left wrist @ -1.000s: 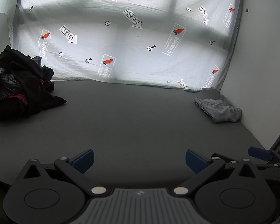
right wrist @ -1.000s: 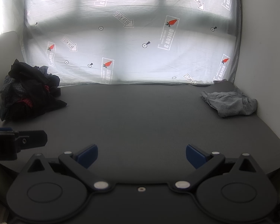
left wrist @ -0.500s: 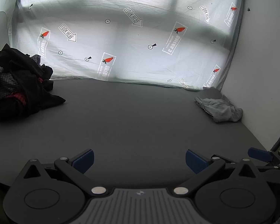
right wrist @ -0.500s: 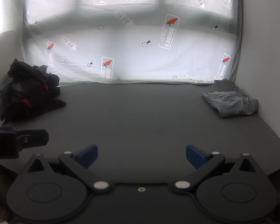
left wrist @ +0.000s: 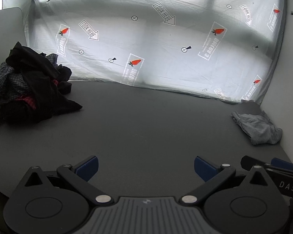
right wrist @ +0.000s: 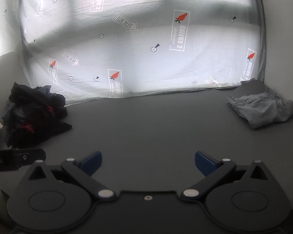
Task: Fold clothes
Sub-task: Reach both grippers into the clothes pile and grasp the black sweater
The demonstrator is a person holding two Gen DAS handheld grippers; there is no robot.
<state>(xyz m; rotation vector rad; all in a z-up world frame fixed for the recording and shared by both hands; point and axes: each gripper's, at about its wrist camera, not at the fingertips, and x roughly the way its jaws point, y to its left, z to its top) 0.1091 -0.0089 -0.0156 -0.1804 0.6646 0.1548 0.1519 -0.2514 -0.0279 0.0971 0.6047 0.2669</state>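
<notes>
Nearest the lens in each wrist view is the tool itself: the left tool [left wrist: 145, 165] and the right tool [right wrist: 148, 161], both black with blue pads, stand spread wide with nothing between the fingers, hovering low over the near edge of the dark grey matte tabletop [left wrist: 146, 128].

The right tool's tip shows at the lower right of the left view, and the left tool's tip at the lower left of the right view, so the two hang side by side.

The task's things lie well apart from both tools, at opposite far corners. The crumpled light grey knit garment [right wrist: 261, 109] sits at the far right, close to the white side wall [right wrist: 283, 58]; its long axis runs roughly from left-far to right-near, and the right tool is probably the nearer one to it. The heaped pile of black and checked clothes with a red scrap showing [left wrist: 29, 85] lies at the far left, nearer the left tool. Which one gets picked up first cannot be told; either calls for a forward reach across bare tabletop.

Beyond, a pale translucent sheet printed with carrots and "LOOK HERE" arrows [left wrist: 156, 48] hangs across the back, lit from behind.
</notes>
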